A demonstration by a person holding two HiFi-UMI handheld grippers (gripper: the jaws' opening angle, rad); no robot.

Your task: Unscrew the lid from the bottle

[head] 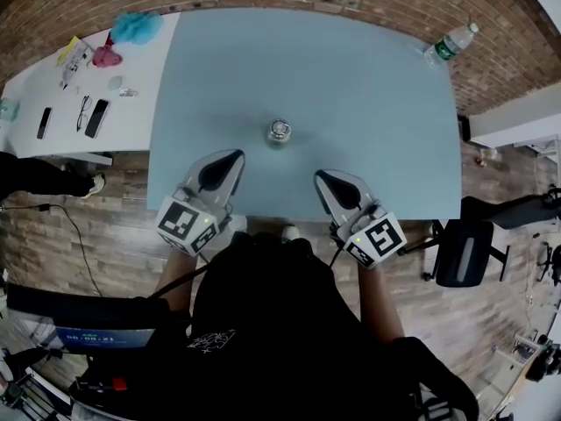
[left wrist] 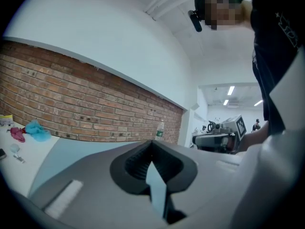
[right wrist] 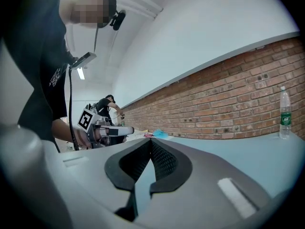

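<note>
Pointing across the table [head: 351, 77] from its 6 o'clock edge, the left gripper [head: 235, 156] and the right gripper [head: 320, 176] each have their jaws pressed together on nothing. The small lidded bottle [head: 280, 131] stands mid-table at 12 o'clock from both, apart from them. A water bottle [head: 451, 44] stands far off at 2 o'clock.

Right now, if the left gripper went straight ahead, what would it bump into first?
Probably nothing nearby. The left gripper looks over the table toward the far water bottle by the brick wall. The small bottle seems to lie off to its right, though depth is unclear.
</note>
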